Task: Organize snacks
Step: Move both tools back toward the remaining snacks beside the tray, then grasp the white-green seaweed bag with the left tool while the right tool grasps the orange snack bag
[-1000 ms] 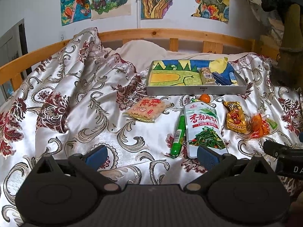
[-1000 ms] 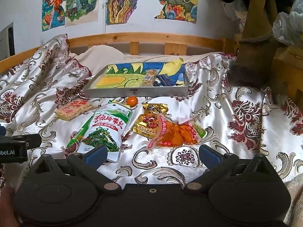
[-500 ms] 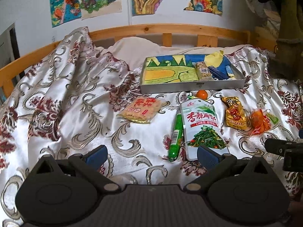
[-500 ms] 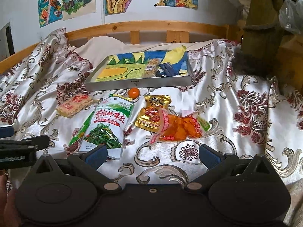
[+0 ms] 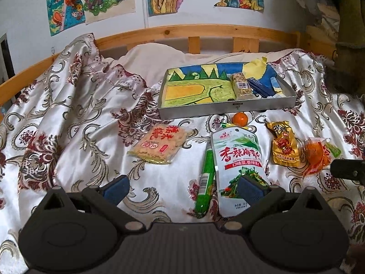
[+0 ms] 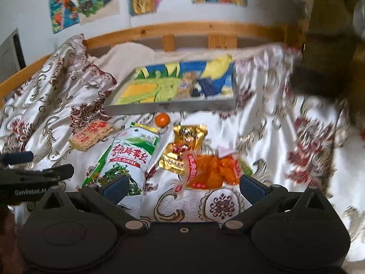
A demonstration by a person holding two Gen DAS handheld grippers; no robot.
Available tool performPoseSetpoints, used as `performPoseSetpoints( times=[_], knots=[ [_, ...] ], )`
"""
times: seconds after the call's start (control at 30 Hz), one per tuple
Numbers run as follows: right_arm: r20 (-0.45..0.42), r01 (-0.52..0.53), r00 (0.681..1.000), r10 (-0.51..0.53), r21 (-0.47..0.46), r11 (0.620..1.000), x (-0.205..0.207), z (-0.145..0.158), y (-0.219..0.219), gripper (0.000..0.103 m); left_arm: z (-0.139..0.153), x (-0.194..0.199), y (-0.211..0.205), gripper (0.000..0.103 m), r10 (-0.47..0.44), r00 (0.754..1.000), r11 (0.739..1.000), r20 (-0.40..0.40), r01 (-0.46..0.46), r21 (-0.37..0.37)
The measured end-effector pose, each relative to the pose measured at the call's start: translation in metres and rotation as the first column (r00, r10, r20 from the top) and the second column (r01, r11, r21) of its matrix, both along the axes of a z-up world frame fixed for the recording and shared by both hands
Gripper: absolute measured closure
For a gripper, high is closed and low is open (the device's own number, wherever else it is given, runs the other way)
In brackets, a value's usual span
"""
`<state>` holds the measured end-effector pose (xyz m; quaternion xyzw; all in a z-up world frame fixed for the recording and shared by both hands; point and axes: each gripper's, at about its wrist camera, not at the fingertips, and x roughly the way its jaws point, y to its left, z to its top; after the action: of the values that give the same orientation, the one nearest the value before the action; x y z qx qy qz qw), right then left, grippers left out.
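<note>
Snacks lie on a patterned bedspread in front of a grey tray (image 5: 228,110) that holds a granola bar (image 5: 241,85) and a dark blue packet (image 5: 262,86). In the left wrist view I see a rice cracker pack (image 5: 159,145), a green stick (image 5: 206,180), a white seaweed pouch (image 5: 238,159), a small orange (image 5: 240,118), a gold pack (image 5: 284,145) and an orange pack (image 5: 317,155). My left gripper (image 5: 182,187) is open and empty near the green stick. My right gripper (image 6: 182,186) is open and empty, just before the orange pack (image 6: 212,169).
A wooden bed rail (image 5: 205,32) runs behind the tray, with drawings on the wall above. A cream pillow (image 5: 155,54) lies behind the tray. A dark plush object (image 6: 324,45) stands at the right. The tray (image 6: 173,107) also shows in the blurred right wrist view.
Both grippers have moved forward toward the snacks, which look larger now. The right wrist view is motion-blurred. Both stay open and empty.
</note>
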<state>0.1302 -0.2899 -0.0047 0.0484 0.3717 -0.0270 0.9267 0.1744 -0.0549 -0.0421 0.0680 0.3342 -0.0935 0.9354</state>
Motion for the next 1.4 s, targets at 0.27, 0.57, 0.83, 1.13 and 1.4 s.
performPoseSetpoints(
  times=[0.27, 0.57, 0.83, 1.13, 1.4],
  knots=[
    [-0.049, 0.012, 0.999, -0.011, 0.017, 1.000, 0.039, -0.007, -0.023, 0.001, -0.004, 0.009, -0.020, 0.001, -0.047, 0.998, 0.998, 0.031, 0.048, -0.035],
    [-0.099, 0.014, 0.995, -0.006, 0.077, 0.997, 0.071, -0.013, -0.062, 0.001, -0.017, 0.016, -0.061, 0.001, -0.240, 0.970, 0.970, 0.020, 0.241, -0.015],
    [-0.191, 0.073, 0.981, -0.034, 0.203, 0.976, 0.072, -0.035, -0.075, 0.001, -0.035, 0.046, -0.072, 0.016, -0.240, 0.969, 0.969, -0.052, 0.236, -0.070],
    [-0.280, 0.141, 0.959, -0.048, 0.325, 0.935, 0.081, -0.056, -0.086, 0.002, -0.052, 0.063, -0.075, 0.016, -0.213, 0.969, 0.975, -0.122, 0.203, -0.092],
    [-0.261, 0.144, 0.964, -0.054, 0.339, 0.930, 0.090, -0.062, -0.084, 0.006, -0.055, 0.074, -0.079, 0.017, -0.202, 0.968, 0.977, -0.147, 0.190, -0.095]
  ],
)
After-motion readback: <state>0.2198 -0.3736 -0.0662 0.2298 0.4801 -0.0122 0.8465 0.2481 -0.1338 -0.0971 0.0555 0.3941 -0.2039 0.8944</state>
